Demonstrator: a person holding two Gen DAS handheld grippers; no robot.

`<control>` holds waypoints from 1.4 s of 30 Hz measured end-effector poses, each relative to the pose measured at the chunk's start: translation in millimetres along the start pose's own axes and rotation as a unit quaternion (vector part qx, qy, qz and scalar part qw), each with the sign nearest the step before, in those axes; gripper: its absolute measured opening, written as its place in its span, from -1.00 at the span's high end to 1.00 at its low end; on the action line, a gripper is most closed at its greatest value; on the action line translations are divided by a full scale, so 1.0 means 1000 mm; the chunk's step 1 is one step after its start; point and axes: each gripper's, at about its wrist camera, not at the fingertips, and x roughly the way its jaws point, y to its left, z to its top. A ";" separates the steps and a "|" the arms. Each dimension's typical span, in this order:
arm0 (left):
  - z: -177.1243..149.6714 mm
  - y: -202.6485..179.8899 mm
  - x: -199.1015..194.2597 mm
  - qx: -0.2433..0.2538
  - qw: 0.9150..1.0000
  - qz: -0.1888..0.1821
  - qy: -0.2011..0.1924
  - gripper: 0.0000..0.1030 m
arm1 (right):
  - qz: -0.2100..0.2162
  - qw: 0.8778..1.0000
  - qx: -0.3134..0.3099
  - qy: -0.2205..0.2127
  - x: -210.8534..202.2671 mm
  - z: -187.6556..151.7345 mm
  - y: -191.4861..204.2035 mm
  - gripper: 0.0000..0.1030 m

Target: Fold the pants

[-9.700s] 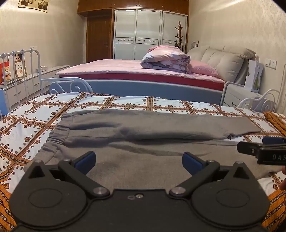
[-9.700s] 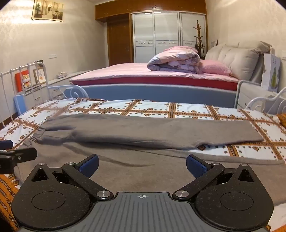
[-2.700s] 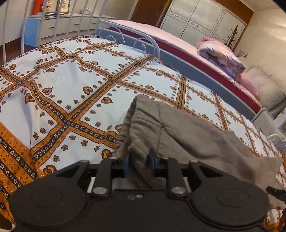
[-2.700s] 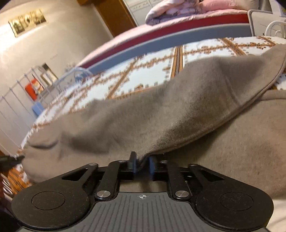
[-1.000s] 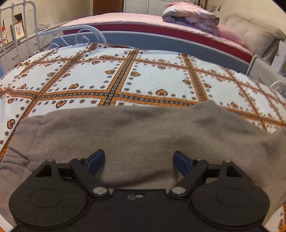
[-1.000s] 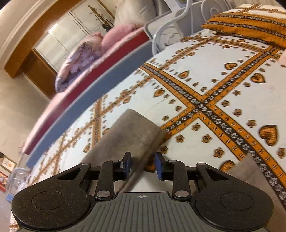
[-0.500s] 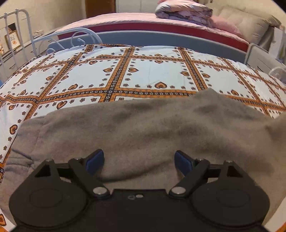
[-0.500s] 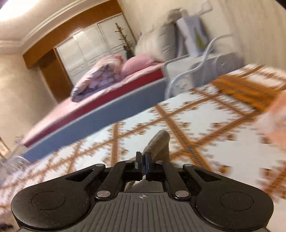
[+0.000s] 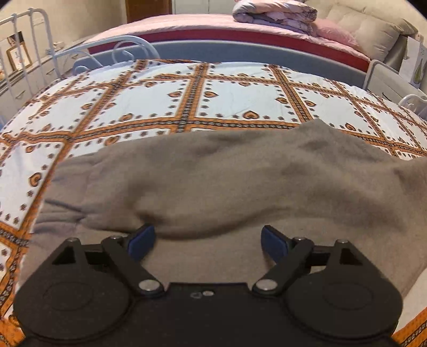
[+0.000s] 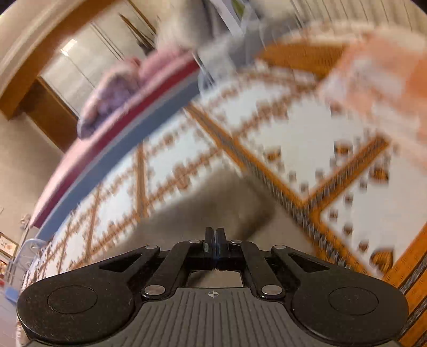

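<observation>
The grey fleece pants [image 9: 213, 181] were seen lying on the orange-and-white heart-patterned quilt [image 9: 165, 101] of the near bed, folded over on themselves, with the long axis running left to right across the left wrist view. A thick upper layer was draped over a flatter lower layer; the fabric looked soft, matte and slightly napped, with shallow creases. One rounded fold peak pointed away from the camera at the right of centre. The left black two-finger gripper [image 9: 206, 241] was held low over the near edge of the pants, its blue-padded fingers [image 9: 140, 241] spread wide apart with nothing pinched; the left pad sat just beside the overhanging fold, and contact could not be told.

The right wrist view was heavily motion-blurred and tilted. The right black gripper [image 10: 215, 244] was shown with its jaws pressed together; a rounded grey end of the pants [image 10: 213, 205] rose directly beyond the fingertips, but whether cloth was pinched between them could not be told through the blur. The quilt [image 10: 280, 138] was spread beyond it.

Further back, a white curled metal bed frame [image 9: 125, 48], a second bed with a pink sheet [image 9: 186, 22] and a rolled pink-grey duvet [image 9: 275, 12] were visible.
</observation>
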 end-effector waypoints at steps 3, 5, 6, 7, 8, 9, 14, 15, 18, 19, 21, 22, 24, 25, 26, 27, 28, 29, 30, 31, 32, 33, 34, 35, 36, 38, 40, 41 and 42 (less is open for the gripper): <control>-0.007 0.004 -0.011 -0.006 1.000 0.006 -0.015 -0.55 | 0.001 0.999 0.041 0.036 0.028 -0.002 -0.011 0.96; -0.011 0.006 -0.020 -0.008 1.000 0.005 -0.029 -0.55 | 0.011 0.995 0.079 0.063 0.049 -0.006 -0.020 0.95; -0.013 0.008 -0.022 -0.010 0.999 0.003 -0.031 -0.55 | 0.028 0.992 0.102 0.065 0.055 -0.008 -0.027 0.95; -0.015 0.009 -0.022 -0.011 1.000 0.002 -0.029 -0.55 | 0.043 0.990 0.123 0.059 0.059 -0.007 -0.031 0.95; -0.017 0.009 -0.022 -0.008 1.000 0.002 -0.026 -0.55 | 0.050 0.988 0.133 0.053 0.062 -0.003 -0.033 0.95; -0.018 0.008 -0.022 -0.002 1.000 0.002 -0.025 -0.55 | 0.054 0.988 0.134 0.046 0.065 -0.001 -0.033 0.94; -0.017 0.006 -0.018 0.014 1.000 0.004 -0.020 -0.58 | 0.088 0.969 0.229 0.038 0.060 -0.009 -0.049 0.19; -0.016 0.006 -0.017 0.011 1.000 0.004 -0.020 -0.59 | 0.099 0.962 0.251 0.034 0.055 -0.013 -0.050 -0.01; -0.011 0.004 -0.014 0.005 1.000 0.006 -0.018 -0.64 | 0.108 0.962 0.251 0.021 0.047 -0.015 -0.038 -0.71; -0.010 0.003 -0.013 0.005 1.000 0.007 -0.017 -0.65 | 0.097 0.968 0.231 0.026 0.050 -0.017 -0.028 -0.71; -0.008 0.003 -0.011 0.004 1.000 0.009 -0.015 -0.66 | 0.098 0.971 0.217 0.034 0.059 -0.019 -0.016 -0.70; -0.007 0.003 -0.010 0.003 1.000 0.009 -0.015 -0.66 | 0.102 0.972 0.209 0.032 0.063 -0.018 -0.010 -0.67; -0.006 0.003 -0.010 0.000 1.000 0.009 -0.013 -0.66 | 0.100 0.976 0.192 0.039 0.072 -0.017 -0.002 -0.36; -0.007 0.003 -0.011 -0.001 1.000 0.009 -0.014 -0.66 | 0.096 0.977 0.185 0.045 0.077 -0.015 0.000 0.06; -0.008 0.003 -0.012 0.000 1.000 0.008 -0.014 -0.66 | 0.095 0.977 0.183 0.051 0.080 -0.019 0.002 0.92; -0.009 0.003 -0.014 0.005 1.000 0.007 -0.014 -0.65 | 0.095 0.977 0.179 0.059 0.083 -0.019 0.003 0.92; -0.011 0.004 -0.015 0.011 1.000 0.006 -0.013 -0.65 | 0.086 0.981 0.163 0.053 0.077 -0.019 0.006 0.92; -0.013 0.005 -0.017 0.018 1.000 0.004 -0.012 -0.65 | 0.081 0.987 0.137 0.035 0.067 -0.018 0.014 0.92; -0.015 0.006 -0.018 0.023 1.000 0.001 -0.012 -0.65 | 0.096 0.990 0.105 0.005 0.049 -0.015 0.022 0.92; -0.017 0.007 -0.019 0.026 1.000 -0.003 -0.011 -0.65 | 0.114 0.991 0.074 -0.022 0.027 -0.017 0.030 0.92; -0.019 0.007 -0.019 0.032 0.999 -0.006 -0.010 -0.65 | 0.137 0.988 0.049 -0.051 0.002 -0.021 0.037 0.92; -0.020 0.007 -0.019 0.040 0.999 -0.007 -0.010 -0.65 | 0.153 0.985 0.035 -0.065 -0.013 -0.026 0.038 0.93; -0.021 0.007 -0.019 0.048 0.999 -0.007 -0.010 -0.65 | 0.133 0.989 0.020 -0.060 -0.020 -0.031 0.035 0.93; -0.021 0.006 -0.018 0.051 0.999 -0.008 -0.009 -0.65 | 0.091 0.995 0.026 -0.033 -0.015 -0.038 0.025 0.92; -0.020 0.006 -0.018 0.051 0.999 -0.008 -0.008 -0.65 | 0.054 0.997 0.056 0.014 -0.002 -0.045 0.008 0.92; -0.019 0.005 -0.017 0.046 0.999 -0.007 -0.005 -0.67 | 0.015 0.995 0.081 0.065 0.014 -0.052 -0.013 0.91; -0.017 0.003 -0.016 0.040 0.999 -0.003 -0.002 -0.70 | 0.017 0.997 0.061 0.049 0.010 -0.050 -0.011 0.91; -0.015 0.002 -0.016 0.041 0.999 -0.001 0.002 -0.71 | 0.019 0.997 0.059 0.046 0.008 -0.050 -0.010 0.87; -0.013 0.000 -0.015 0.044 0.999 0.002 0.007 -0.71 | 0.019 0.996 0.066 0.055 0.008 -0.052 -0.010 0.87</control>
